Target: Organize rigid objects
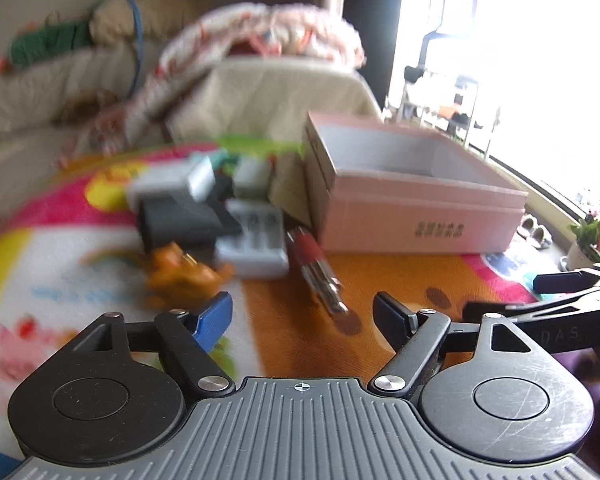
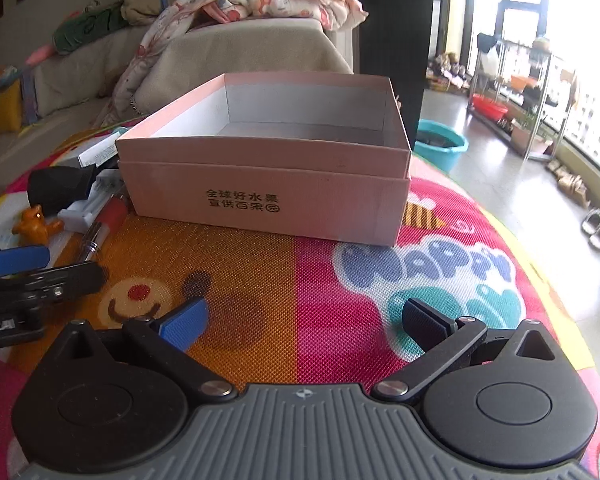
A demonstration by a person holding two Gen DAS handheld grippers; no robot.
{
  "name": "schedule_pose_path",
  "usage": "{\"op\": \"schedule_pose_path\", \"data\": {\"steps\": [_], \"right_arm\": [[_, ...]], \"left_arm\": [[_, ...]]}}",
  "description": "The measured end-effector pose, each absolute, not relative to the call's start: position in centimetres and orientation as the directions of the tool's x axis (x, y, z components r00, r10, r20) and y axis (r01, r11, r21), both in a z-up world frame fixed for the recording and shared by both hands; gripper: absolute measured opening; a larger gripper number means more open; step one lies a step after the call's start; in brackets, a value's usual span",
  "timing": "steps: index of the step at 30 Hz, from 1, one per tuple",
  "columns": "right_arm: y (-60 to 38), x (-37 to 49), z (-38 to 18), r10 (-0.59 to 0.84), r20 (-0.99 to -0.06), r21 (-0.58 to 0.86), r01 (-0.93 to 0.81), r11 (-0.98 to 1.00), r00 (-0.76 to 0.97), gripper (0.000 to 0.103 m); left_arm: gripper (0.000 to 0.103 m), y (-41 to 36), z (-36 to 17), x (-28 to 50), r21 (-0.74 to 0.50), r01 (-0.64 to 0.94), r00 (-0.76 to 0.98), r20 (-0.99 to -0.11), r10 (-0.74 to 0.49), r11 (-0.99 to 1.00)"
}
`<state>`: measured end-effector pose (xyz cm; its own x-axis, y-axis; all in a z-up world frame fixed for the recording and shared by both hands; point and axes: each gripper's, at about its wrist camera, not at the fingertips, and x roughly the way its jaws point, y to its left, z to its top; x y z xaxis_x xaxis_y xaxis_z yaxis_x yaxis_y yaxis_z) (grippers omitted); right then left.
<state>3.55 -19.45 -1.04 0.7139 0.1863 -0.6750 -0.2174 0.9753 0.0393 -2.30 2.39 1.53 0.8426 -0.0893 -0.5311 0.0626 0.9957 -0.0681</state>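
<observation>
Orange figurine (image 1: 182, 274): sits just ahead of the left gripper's blue finger, at the near left edge of the pile, so it is one of the easiest pieces to take first.
Black block (image 1: 180, 222): beyond the figurine and to the left of the claw's centre line, leaning on other pieces; what it is cannot be told through the blur.
White battery charger (image 1: 256, 242): straight ahead and slightly left, touching the black block and lying beside the pen.
Red and silver pen (image 1: 318, 266): lies on the mat (image 1: 380, 276) almost on the claw's centre line, its tip pointing back toward the jaws, which makes it the likeliest target, judging by the aim.
Left gripper (image 1: 302, 316): spread wide with nothing between its fingers, held low over the mat and facing the clutter, as if lining up a pick.
Pink box (image 2: 268, 168): ahead and right of the left claw, directly ahead of the right one; open-topped and bare inside as far as visible, set touching the pile so each piece has a short trip in.
Right gripper (image 2: 304, 320): also spread wide and holding nothing, hovering near the mat in front of the box, seemingly waiting its turn.
Progress: judged barely begun, since all the loose items lie outside the box.
</observation>
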Motion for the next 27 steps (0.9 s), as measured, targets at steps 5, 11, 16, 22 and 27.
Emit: {"op": "schedule_pose_path", "data": {"steps": [5, 11, 16, 22, 27], "right_arm": [[-19.0, 3.9, -0.7, 0.173, -0.704, 0.011, -0.234, 0.972, 0.688, 0.103], [-18.8, 4.0, -0.8, 0.165, -0.708, 0.008, -0.226, 0.974, 0.687, 0.103], [-19.0, 3.8, -0.8, 0.172, -0.702, 0.010, -0.232, 0.973, 0.691, 0.103], [-18.9, 3.8, -0.8, 0.167, -0.702, 0.003, -0.233, 0.973, 0.692, 0.103], [-19.0, 3.7, -0.8, 0.166, -0.701, 0.003, -0.230, 0.973, 0.694, 0.103]], "left_arm": [[0.083, 6.6, 4.4, -2.5, -0.018, 0.101, 0.879, -0.466, -0.098, 0.995], [0.083, 11.3, 5.5, 3.1, -0.070, 0.206, 0.817, -0.536, -0.211, 0.976], [0.083, 13.0, 3.6, 8.0, -0.159, 0.275, 0.705, -0.637, -0.311, 0.948], [0.082, 12.0, 2.8, 6.9, -0.127, 0.341, 0.675, -0.657, -0.336, 0.932], [0.081, 11.5, 3.9, 5.2, -0.065, 0.380, 0.712, -0.616, -0.337, 0.923]]}}
